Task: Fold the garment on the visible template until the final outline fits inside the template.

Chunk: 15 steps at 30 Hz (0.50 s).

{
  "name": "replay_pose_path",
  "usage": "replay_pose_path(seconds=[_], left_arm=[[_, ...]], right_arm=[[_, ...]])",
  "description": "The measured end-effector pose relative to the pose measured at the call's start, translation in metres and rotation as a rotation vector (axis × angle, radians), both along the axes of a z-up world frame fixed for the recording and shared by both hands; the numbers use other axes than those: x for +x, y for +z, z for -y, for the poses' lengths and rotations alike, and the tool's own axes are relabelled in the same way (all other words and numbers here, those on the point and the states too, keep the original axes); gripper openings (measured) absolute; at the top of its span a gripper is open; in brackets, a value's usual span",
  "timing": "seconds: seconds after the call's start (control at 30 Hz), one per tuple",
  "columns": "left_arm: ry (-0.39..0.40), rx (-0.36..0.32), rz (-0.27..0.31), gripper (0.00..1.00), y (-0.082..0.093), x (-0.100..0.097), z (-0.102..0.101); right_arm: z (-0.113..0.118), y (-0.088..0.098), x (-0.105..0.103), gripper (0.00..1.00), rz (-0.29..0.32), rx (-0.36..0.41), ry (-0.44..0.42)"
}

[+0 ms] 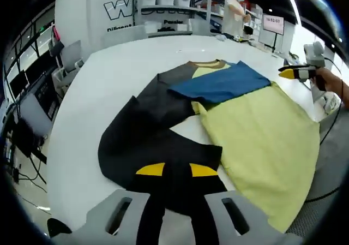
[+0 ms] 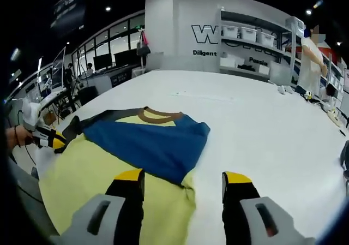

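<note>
Left gripper view: the left gripper (image 1: 175,171) is clamped on the shirt's (image 1: 256,130) dark sleeve (image 1: 147,136), near on the table (image 1: 109,70). Pulling too hard could drag the whole shirt.

Right gripper view: the right gripper (image 2: 182,177) has its jaws apart, over the shirt's near right edge.

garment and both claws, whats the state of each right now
garment: lying on the white table, blue sleeve folded across the yellow body, dark sleeve spread out sideways
left claw: shut on dark sleeve
right claw: open, low over the garment's edge
</note>
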<state>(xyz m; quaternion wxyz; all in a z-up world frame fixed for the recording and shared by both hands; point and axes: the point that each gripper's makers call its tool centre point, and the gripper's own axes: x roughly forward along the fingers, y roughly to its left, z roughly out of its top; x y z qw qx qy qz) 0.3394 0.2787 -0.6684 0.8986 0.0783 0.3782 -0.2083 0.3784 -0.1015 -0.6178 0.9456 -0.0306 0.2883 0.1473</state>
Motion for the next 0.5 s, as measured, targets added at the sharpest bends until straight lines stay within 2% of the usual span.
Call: replay_pose_path(seconds=[0.07, 0.13, 0.17, 0.23, 0.27, 0.3, 0.33, 0.37, 0.43, 0.47, 0.5], left_arm=[[-0.012, 0.011, 0.008, 0.00, 0.000, -0.001, 0.002], [-0.058, 0.074, 0.053, 0.00, 0.002, 0.000, 0.003], [-0.048, 0.074, 0.058, 0.00, 0.001, -0.001, 0.004], [0.023, 0.034, 0.035, 0.00, 0.002, -0.001, 0.001], [0.037, 0.031, 0.030, 0.00, 0.002, -0.001, 0.000], [0.097, 0.046, 0.011, 0.00, 0.002, 0.000, -0.009], [0.127, -0.028, -0.024, 0.00, 0.002, -0.001, -0.003], [0.139, -0.063, -0.034, 0.00, 0.003, -0.002, -0.002], [0.164, -0.148, -0.029, 0.00, 0.009, -0.002, 0.003], [0.170, -0.160, -0.030, 0.00, 0.010, -0.002, 0.004], [0.208, -0.195, -0.025, 0.00, 0.014, -0.002, 0.003]], right_arm=[[0.000, -0.001, -0.001, 0.54, -0.002, -0.005, 0.002], [-0.001, -0.003, -0.002, 0.54, -0.006, -0.012, 0.005], [-0.001, -0.004, -0.002, 0.54, -0.009, -0.006, 0.004], [-0.001, -0.005, -0.003, 0.54, -0.014, -0.003, 0.002], [-0.001, -0.005, -0.002, 0.54, -0.014, -0.004, 0.002], [-0.001, -0.005, -0.002, 0.54, -0.014, -0.005, 0.002], [-0.001, -0.004, -0.003, 0.54, -0.014, -0.004, 0.002], [-0.001, -0.004, -0.002, 0.54, -0.011, -0.003, 0.001], [-0.001, -0.003, -0.002, 0.54, -0.014, 0.008, -0.011], [-0.001, -0.003, -0.002, 0.54, -0.013, 0.012, -0.012], [-0.003, -0.001, -0.001, 0.54, -0.010, 0.019, -0.013]])
